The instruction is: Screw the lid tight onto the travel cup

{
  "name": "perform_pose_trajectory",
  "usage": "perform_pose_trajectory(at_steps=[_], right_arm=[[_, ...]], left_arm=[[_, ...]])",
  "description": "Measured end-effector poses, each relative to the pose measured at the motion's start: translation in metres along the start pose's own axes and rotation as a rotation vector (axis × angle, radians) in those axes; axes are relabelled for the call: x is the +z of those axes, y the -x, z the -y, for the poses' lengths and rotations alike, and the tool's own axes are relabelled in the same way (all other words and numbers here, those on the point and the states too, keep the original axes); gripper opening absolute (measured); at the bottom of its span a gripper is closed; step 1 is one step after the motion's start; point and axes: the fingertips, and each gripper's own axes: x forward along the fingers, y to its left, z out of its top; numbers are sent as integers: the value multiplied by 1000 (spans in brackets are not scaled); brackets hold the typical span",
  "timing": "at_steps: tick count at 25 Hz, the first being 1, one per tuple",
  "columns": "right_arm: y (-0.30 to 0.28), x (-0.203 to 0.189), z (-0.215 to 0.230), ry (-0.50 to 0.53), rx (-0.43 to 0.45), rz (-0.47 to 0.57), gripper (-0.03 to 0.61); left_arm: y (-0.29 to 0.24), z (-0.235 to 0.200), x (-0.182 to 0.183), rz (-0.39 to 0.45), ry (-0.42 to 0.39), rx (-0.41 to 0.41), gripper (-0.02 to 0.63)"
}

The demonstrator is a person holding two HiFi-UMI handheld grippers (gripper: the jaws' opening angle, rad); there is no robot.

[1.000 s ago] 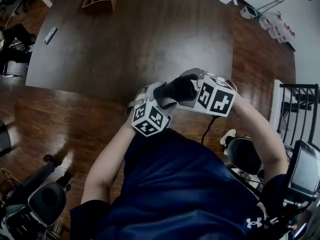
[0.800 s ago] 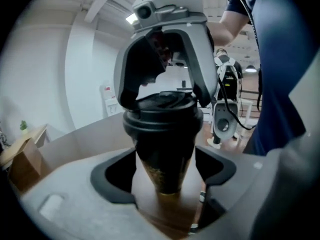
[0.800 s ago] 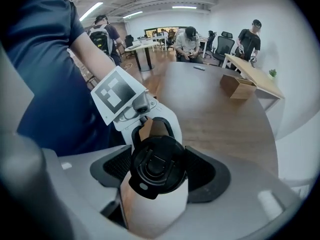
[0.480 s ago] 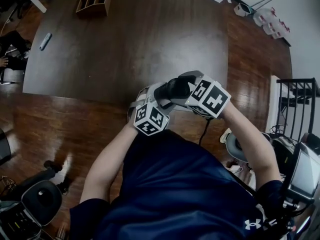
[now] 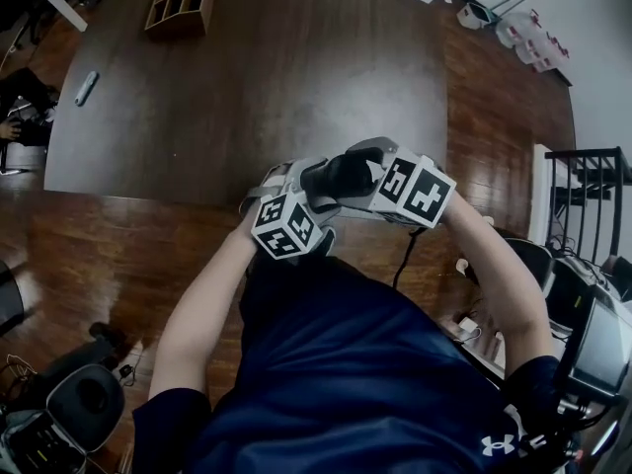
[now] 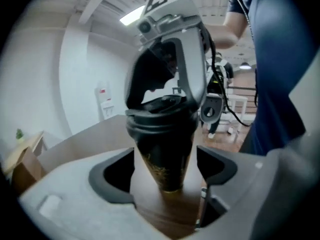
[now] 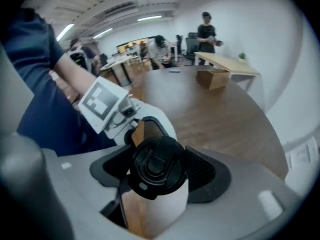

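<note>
The black travel cup (image 6: 165, 154) is held in the air in front of the person's chest, over the near edge of the dark wooden table (image 5: 276, 67), with a gripper at each end. The right gripper (image 7: 159, 171) is clamped on the black lid (image 7: 157, 166): its dark pads sit against opposite sides of the rim, and the lid's top, with its flip tab, faces that camera. The left gripper (image 6: 165, 171) has the cup's tapered body between its jaws. They have just been opening and now stand wide, with a strip of background showing on each side of the cup, so they are not pressing on it. A gold pattern runs down the cup's side, but no words can be read in it, and the lid shows no lettering. Each gripper's cube (image 5: 286, 227) carries black-and-white square markers rather than text. The dark blue shirt has a small white logo (image 5: 502, 440) near its lower edge, without words. On the white wall in the left gripper view hangs a red-and-white sign (image 6: 102, 91), too small to read.
</note>
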Motion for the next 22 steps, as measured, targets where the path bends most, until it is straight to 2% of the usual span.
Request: perform_pose_trajectory(at_steps=[2,3,6,8,12,14,16,18,20,22], right_arm=[[-2,2,-2,124,84,-40,342],[-2,2,-2,151,112,-49,342],[-1,1,0,119,109,-34,342],[0,-1,3,-6,45,14,342],[5,-7,13,-366,-146,156,342],[6,-7,15,-442,-204,179,344],[2,-7,12,-383,-196,144,346],[0,-6,6,-218,-145,86,410],[6,0,3,-42,-104,39,422],[7,1,3,57,-48,-18,423]], left_arm=[[-7,-3,2,-11,-46,-64,396],[-11,-5,3,-10,-45,-80,397],[-15,-5,7,18,1,-52,390],[-15,-5,6,39,48,12,385],[-12,-2,5,41,174,145,373],[-11,-2,4,35,212,192,371],[-10,0,2,26,210,184,373],[-7,3,-2,10,161,112,409],[-5,2,-6,-14,88,26,440],[-8,0,-7,-37,18,-50,440]])
